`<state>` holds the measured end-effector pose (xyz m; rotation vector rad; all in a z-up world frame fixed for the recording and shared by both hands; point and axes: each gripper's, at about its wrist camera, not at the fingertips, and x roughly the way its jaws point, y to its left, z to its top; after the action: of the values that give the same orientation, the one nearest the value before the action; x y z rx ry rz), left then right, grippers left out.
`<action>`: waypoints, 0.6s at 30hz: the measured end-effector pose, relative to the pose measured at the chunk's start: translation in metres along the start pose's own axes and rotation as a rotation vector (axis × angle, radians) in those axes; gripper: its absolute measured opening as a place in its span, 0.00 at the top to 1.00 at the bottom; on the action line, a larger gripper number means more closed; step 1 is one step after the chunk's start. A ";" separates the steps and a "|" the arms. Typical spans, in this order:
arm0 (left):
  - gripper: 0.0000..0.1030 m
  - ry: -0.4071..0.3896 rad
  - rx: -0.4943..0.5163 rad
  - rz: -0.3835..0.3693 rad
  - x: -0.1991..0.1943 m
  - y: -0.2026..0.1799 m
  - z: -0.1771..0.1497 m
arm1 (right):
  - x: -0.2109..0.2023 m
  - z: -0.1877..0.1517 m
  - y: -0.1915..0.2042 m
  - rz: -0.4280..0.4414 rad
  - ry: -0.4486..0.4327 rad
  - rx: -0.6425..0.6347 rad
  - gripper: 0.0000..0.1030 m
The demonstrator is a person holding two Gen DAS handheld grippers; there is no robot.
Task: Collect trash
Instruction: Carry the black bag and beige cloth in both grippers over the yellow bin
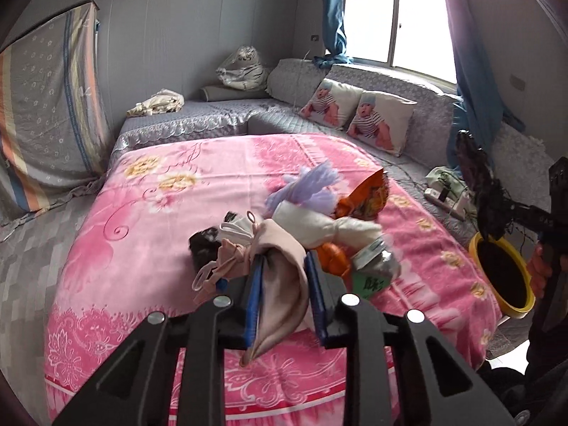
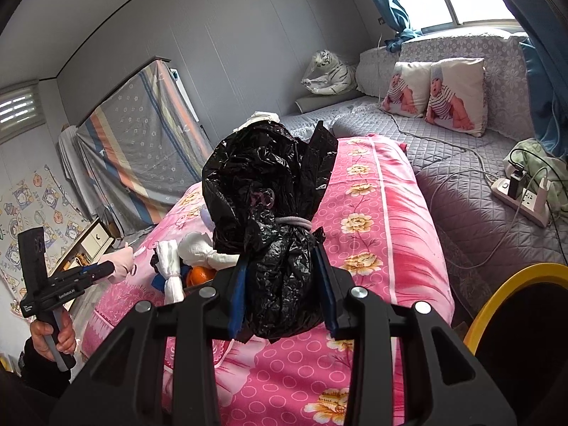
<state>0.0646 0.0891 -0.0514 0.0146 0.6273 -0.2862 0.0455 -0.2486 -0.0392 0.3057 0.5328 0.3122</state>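
My left gripper point(image 1: 284, 259) is shut on a beige-pink cloth point(image 1: 284, 277) and holds it over the pink flowered blanket point(image 1: 142, 213). Beyond it lies a pile of trash: a white tissue wad point(image 1: 319, 223), an orange snack wrapper point(image 1: 365, 195), purple yarn point(image 1: 312, 184), an orange peel point(image 1: 330, 255) and a silver-green packet point(image 1: 372, 266). My right gripper point(image 2: 284, 252) is shut on a tied black plastic bag point(image 2: 269, 191), held just left of the yellow bin point(image 2: 514, 284). The bin point(image 1: 475, 245) also shows in the left wrist view.
A grey quilted sofa point(image 1: 390, 81) with two baby-print pillows point(image 1: 355, 113) runs along the window. A power strip with cables point(image 2: 518, 195) lies on the grey cover at the right. A striped covered board point(image 1: 46, 106) leans at the left wall.
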 end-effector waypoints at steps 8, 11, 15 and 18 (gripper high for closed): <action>0.78 -0.014 0.119 -0.225 0.031 -0.089 0.048 | -0.046 0.008 -0.042 -0.162 -0.116 0.083 0.68; 0.78 -0.003 0.168 -0.325 0.047 -0.130 0.062 | -0.072 0.011 -0.068 -0.248 -0.160 0.137 0.68; 0.78 0.003 0.245 -0.438 0.069 -0.185 0.074 | -0.108 0.008 -0.103 -0.391 -0.202 0.207 0.68; 0.78 0.026 0.283 -0.531 0.085 -0.223 0.076 | -0.130 0.000 -0.128 -0.469 -0.204 0.254 0.67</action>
<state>0.1141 -0.1551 -0.0225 0.1247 0.6047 -0.8879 -0.0339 -0.4127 -0.0272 0.4413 0.4270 -0.2418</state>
